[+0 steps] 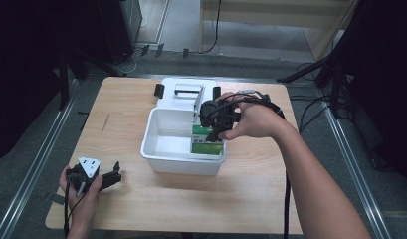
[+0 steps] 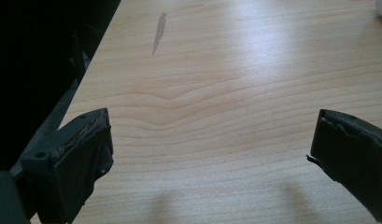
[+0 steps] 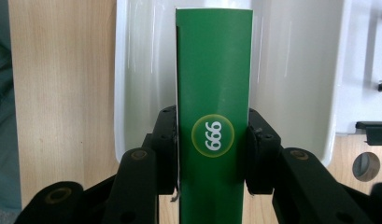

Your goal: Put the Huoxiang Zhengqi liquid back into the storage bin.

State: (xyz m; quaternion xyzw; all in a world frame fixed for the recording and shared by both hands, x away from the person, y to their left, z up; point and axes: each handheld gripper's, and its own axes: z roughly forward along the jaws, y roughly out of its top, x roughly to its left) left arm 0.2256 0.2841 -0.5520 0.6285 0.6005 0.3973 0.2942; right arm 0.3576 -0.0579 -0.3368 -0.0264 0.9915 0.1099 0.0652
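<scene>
A tall green box [image 3: 213, 70] with a round "999" mark is clamped between the jaws of my right gripper [image 3: 213, 154], which is shut on its two long sides. In the high view the right gripper [image 1: 214, 130] points down into the right part of a white plastic bin [image 1: 181, 160], with the green box [image 1: 207, 144] inside the bin's walls. Whether the box touches the bottom I cannot tell. Near the table's front left corner my left gripper [image 1: 116, 172] lies low over the wood. Its jaws stand wide apart with nothing between them, so the left gripper [image 2: 212, 149] is open.
The bin's white lid [image 1: 183, 94] with black clips lies just behind the bin. The wooden table [image 2: 216, 70] carries a small grey scuff [image 2: 158, 32]. Cables and black stands lie on the floor at the right.
</scene>
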